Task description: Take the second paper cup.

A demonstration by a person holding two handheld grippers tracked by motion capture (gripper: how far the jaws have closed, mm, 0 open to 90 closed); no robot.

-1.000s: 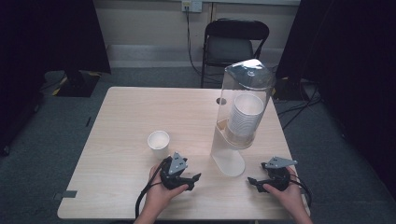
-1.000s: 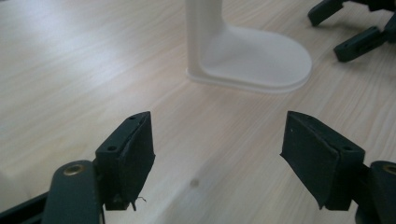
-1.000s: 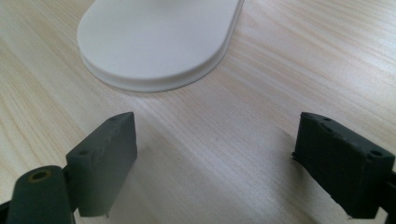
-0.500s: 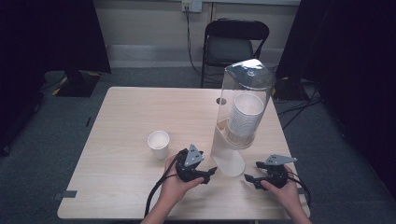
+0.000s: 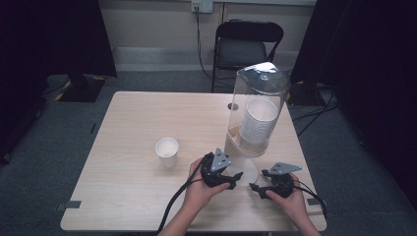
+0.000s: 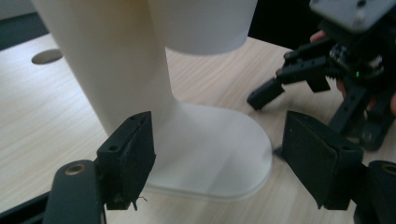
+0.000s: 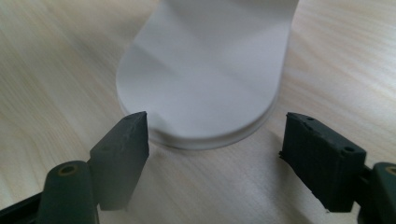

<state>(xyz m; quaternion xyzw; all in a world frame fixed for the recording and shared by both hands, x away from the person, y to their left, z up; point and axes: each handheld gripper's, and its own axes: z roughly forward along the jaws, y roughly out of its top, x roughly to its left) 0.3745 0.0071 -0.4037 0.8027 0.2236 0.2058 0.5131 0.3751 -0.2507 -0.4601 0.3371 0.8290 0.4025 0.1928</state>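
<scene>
A cup dispenser (image 5: 258, 105) stands at the table's right side: a clear tube holding a stack of white cups (image 5: 256, 123) on a white stem and flat base (image 5: 247, 172). My left gripper (image 5: 237, 179) is open at the base's near-left edge, its jaws either side of the base (image 6: 210, 149) without touching it. Also open, my right gripper (image 5: 258, 181) sits just right of it and faces the base's rounded rim (image 7: 205, 79). The right gripper (image 6: 275, 79) is also seen in the left gripper view. A single white paper cup (image 5: 167, 149) stands upright to the left.
The wooden table (image 5: 137, 118) has a cable hole (image 5: 233, 106) beside the dispenser. A black folding chair (image 5: 248, 46) stands beyond the far edge. Cables trail from both grippers over the near edge.
My left gripper has moved right, away from the paper cup and up to the dispenser's base. The right gripper has barely shifted.
</scene>
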